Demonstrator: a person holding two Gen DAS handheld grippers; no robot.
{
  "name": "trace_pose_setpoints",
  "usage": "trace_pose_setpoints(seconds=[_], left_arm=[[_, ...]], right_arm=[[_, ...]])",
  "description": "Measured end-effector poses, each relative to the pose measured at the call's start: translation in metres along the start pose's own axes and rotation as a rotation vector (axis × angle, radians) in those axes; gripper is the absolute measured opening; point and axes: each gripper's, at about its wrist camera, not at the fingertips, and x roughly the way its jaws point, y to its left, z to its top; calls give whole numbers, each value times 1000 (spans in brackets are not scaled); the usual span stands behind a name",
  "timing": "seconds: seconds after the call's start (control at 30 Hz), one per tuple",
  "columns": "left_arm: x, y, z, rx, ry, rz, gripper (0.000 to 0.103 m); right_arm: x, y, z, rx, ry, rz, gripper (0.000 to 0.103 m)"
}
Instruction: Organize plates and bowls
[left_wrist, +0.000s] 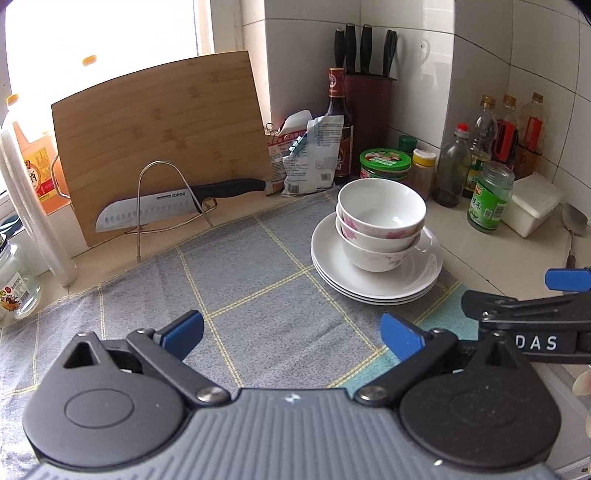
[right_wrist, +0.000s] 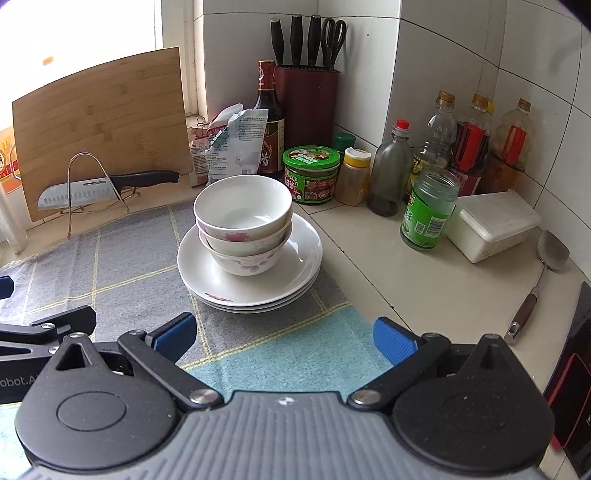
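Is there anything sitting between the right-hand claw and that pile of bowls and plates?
No, only bare checked cloth lies between the right gripper and the stacked plates, as the right wrist view shows.

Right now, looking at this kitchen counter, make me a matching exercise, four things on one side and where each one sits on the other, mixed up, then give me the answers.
Things:
1. stacked bowls
2. knife
3. scissors
4. spatula

Places:
A. in the dark red knife block
B. lying on the bare counter at the far right
C. on top of the stacked plates
D. across the wire rack in front of the cutting board

Pairs: 1-C, 2-D, 3-A, 4-B
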Motion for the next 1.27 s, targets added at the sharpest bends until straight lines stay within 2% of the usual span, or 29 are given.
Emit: trace_pose_setpoints(seconds=[1.27], left_arm=[[2, -3, 3, 4, 4, -2, 101]], right_arm=[[-2, -4, 4, -4, -3, -31, 103]])
